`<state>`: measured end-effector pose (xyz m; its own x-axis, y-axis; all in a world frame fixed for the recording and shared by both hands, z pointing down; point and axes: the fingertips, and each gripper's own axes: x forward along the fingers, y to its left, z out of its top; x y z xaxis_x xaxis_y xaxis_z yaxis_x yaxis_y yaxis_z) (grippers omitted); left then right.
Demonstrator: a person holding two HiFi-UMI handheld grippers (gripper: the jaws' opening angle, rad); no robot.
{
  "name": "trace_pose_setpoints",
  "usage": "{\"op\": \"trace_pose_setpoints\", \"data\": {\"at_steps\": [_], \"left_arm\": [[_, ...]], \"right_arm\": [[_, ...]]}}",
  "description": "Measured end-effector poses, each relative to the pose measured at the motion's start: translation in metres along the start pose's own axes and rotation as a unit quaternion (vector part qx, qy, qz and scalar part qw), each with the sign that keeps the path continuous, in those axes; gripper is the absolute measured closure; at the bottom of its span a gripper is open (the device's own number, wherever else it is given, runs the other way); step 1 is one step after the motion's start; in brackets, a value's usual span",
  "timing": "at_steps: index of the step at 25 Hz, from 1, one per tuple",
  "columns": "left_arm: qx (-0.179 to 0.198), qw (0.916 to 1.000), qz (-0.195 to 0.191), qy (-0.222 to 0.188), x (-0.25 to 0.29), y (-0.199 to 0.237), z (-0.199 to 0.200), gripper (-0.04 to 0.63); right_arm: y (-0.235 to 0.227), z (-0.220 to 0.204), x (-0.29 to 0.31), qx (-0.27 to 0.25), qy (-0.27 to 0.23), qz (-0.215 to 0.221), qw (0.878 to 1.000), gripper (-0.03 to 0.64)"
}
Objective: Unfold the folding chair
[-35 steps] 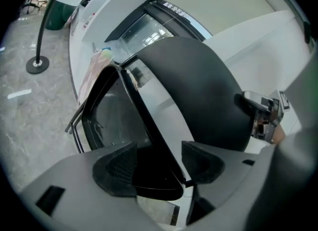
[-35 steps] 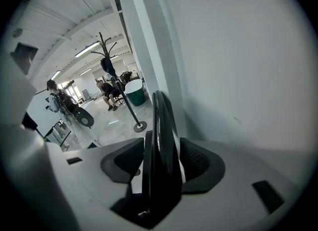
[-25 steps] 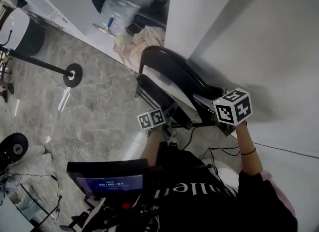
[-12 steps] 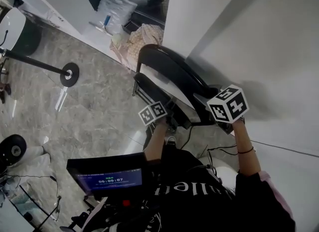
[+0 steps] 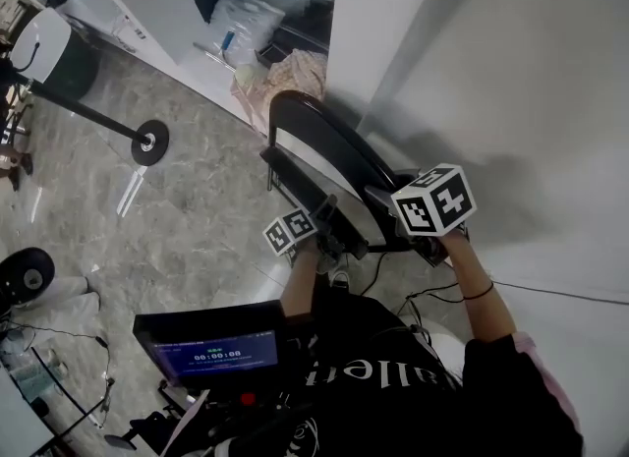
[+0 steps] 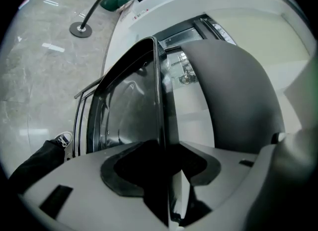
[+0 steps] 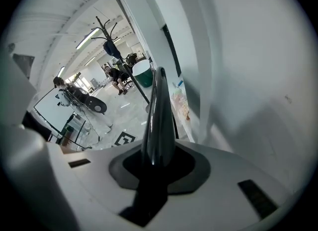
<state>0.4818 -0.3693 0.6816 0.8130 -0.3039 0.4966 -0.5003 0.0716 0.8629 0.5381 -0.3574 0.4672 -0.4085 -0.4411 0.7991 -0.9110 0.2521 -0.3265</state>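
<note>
Folded against the white wall (image 5: 511, 72) at right, open floor (image 5: 197, 209) to its left, the folding chair (image 5: 334, 145) has the right claw (image 7: 156, 160) just closed narrow on its near tube and the left claw (image 6: 166, 160), closing wider round the seat edge, not yet tight.

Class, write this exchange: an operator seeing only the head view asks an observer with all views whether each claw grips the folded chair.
Operator: My view hides the grips. Right side first?
Observer: The right claw has just been closing and is clamped on the glossy black tube of the folding chair.
Operator: And the left?
Observer: The left claw has just been closing too. The chair's thin edge stands between its jaws, with a light gap beside it, so no grip yet.
</note>
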Motion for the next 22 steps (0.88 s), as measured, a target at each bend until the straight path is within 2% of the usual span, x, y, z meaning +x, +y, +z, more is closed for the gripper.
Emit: {"op": "trace_pose_setpoints", "data": {"at_steps": [3,6,10,13,18,22], "left_arm": [[0.001,0.9998,-0.013,-0.011,-0.012,0.003,0.000,0.388],[0.006,0.9982,-0.057,-0.019,-0.026,-0.001,-0.005,0.394],[-0.029,0.9930,-0.102,-0.052,-0.043,-0.003,-0.009,0.424],[-0.025,0.9931,-0.101,-0.055,-0.049,0.000,-0.008,0.441],[0.020,0.9951,-0.091,-0.035,-0.052,0.002,-0.010,0.473],[0.027,0.9946,-0.096,-0.029,-0.060,0.006,-0.009,0.490]], "right_arm": [[0.011,-0.001,0.001,-0.004,-0.001,-0.003,1.000,0.545],[0.021,-0.003,0.001,-0.007,-0.002,0.002,1.000,0.545],[0.034,-0.006,-0.002,-0.010,-0.004,-0.005,1.000,0.545],[0.040,-0.007,0.001,-0.012,-0.008,-0.007,1.000,0.545],[0.043,-0.009,0.006,-0.014,-0.008,-0.007,1.000,0.545],[0.053,-0.010,0.011,-0.018,-0.008,-0.013,1.000,0.545]]}}
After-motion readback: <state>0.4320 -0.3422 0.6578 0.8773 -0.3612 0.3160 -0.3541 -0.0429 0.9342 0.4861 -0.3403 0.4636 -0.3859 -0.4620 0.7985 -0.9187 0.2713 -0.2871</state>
